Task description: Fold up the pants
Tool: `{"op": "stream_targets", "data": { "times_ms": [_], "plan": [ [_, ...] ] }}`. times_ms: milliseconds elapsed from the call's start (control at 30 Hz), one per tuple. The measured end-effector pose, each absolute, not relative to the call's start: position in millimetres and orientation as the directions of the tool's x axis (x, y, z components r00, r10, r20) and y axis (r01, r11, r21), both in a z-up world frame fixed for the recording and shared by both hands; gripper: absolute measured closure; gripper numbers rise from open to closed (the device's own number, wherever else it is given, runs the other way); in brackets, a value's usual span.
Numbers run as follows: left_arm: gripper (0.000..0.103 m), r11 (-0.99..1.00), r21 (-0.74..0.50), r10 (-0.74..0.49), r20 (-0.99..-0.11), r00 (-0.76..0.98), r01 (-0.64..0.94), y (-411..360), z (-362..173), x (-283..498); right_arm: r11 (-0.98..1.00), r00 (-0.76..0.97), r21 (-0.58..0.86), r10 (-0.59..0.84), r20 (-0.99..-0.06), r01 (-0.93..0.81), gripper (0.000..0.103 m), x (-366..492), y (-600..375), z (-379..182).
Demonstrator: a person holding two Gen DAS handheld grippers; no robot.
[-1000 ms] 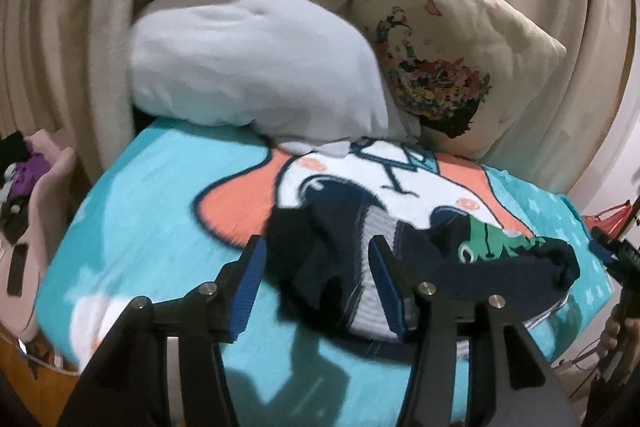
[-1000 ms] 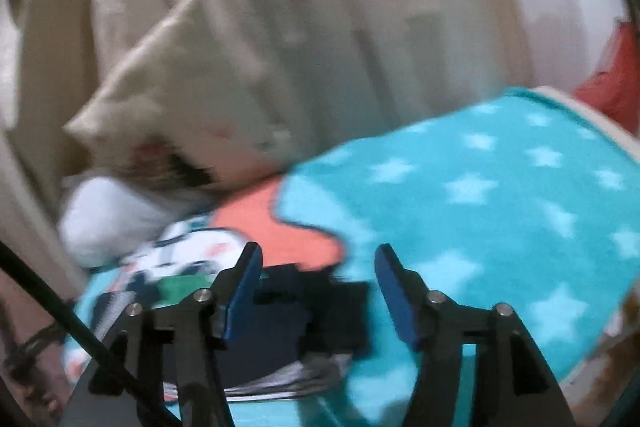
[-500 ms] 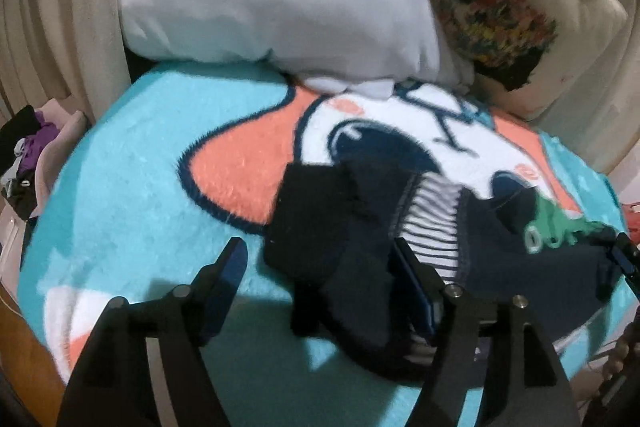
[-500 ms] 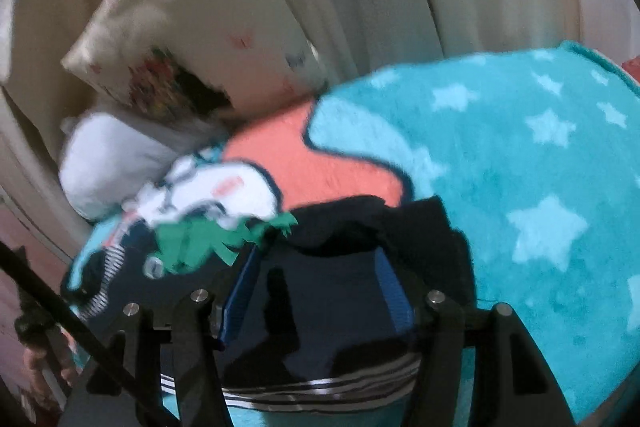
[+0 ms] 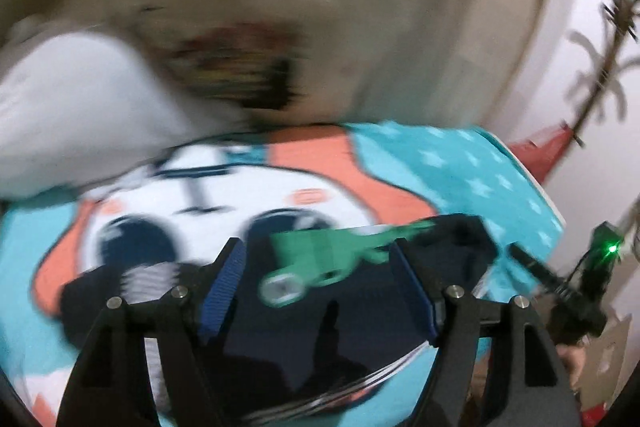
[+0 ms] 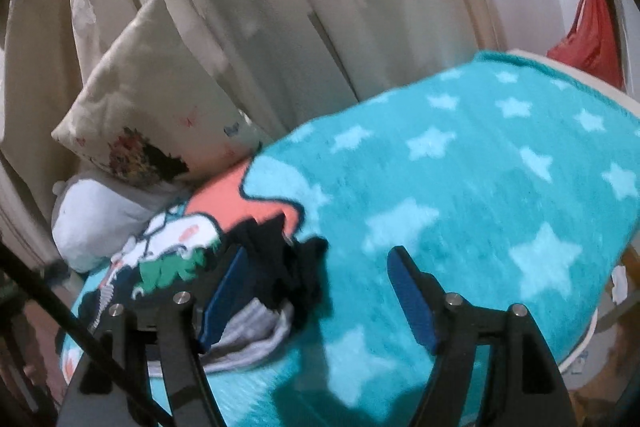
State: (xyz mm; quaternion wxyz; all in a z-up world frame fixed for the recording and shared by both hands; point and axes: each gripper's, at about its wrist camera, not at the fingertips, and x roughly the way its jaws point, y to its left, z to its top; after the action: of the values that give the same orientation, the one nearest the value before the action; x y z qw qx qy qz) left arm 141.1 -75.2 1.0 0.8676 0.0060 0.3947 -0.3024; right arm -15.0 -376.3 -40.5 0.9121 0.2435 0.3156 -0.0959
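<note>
Dark navy pants (image 5: 320,323) with a green print (image 5: 320,255) and a striped waistband lie crumpled on the turquoise blanket (image 5: 460,171). My left gripper (image 5: 320,259) is open and empty, hovering just above the pants' middle. My right gripper (image 6: 316,263) is open and empty above the blanket; the pants (image 6: 280,271) lie bunched by its left finger, with the grey striped band (image 6: 248,343) below. The right gripper's body also shows at the left wrist view's right edge (image 5: 576,299).
A white pillow (image 5: 72,115) and a cream printed cushion (image 5: 240,27) lean against beige curtains (image 6: 280,7) at the bed's back. The starred blanket (image 6: 480,187) spreads right to the bed edge. A red item (image 6: 588,35) hangs at the far right.
My left gripper has swung right, from the pants' left end to over the green print. My right gripper has moved right and up, off the pants toward the starred blanket.
</note>
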Motion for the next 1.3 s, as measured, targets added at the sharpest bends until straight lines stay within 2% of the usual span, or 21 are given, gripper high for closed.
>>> {"op": "stream_targets", "data": {
  "times_ms": [133,267,400,533,667,767,933,1067,1300],
  "plan": [
    [0.03,0.745,-0.214,-0.564,-0.708,0.425,0.632,-150.4,0.3,145.2,0.867,0.776,0.391,0.01,-0.631,0.307,0.026,-14.8,-373.0,-48.1],
    [0.03,0.715,-0.161,-0.552,-0.728,0.407,0.681,-195.1,-5.9,141.8,0.868,0.775,0.402,0.034,-0.632,0.29,0.026,-15.2,-369.8,-51.6],
    [0.03,0.72,-0.089,-0.514,-0.734,0.444,0.688,-213.8,-14.6,132.4,0.881,0.768,0.38,0.03,-0.64,0.282,0.025,-16.9,-365.8,-54.3],
    [0.03,0.755,0.084,-0.412,-0.711,0.57,0.65,-223.4,-21.6,121.8,0.887,0.758,0.376,0.047,-0.651,0.268,0.025,-15.7,-363.9,-61.0],
    [0.03,0.738,0.132,-0.389,-0.718,0.577,0.662,-230.4,-24.7,123.1,0.895,0.745,0.367,0.06,-0.665,0.255,0.025,-10.8,-358.8,-69.0],
    [0.03,0.713,0.116,-0.403,-0.74,0.539,0.692,-242.1,-25.2,128.9,0.904,0.742,0.353,0.063,-0.668,0.242,0.025,-6.3,-353.7,-71.7],
    [0.03,0.667,0.021,-0.45,-0.785,0.425,0.745,-272.4,-35.6,154.3,0.911,0.739,0.346,0.072,-0.669,0.225,0.024,1.7,-346.1,-73.7],
    [0.03,0.594,-0.047,-0.454,-0.843,0.287,0.803,-300.3,-55.5,165.1,0.918,0.737,0.336,0.076,-0.671,0.211,0.023,9.4,-339.8,-73.8],
    [0.03,0.501,-0.066,-0.427,-0.886,0.18,0.863,-325.1,-78.3,156.2,0.904,0.741,0.386,0.133,-0.658,0.181,0.023,16.7,-336.1,-73.6]
  ]
}}
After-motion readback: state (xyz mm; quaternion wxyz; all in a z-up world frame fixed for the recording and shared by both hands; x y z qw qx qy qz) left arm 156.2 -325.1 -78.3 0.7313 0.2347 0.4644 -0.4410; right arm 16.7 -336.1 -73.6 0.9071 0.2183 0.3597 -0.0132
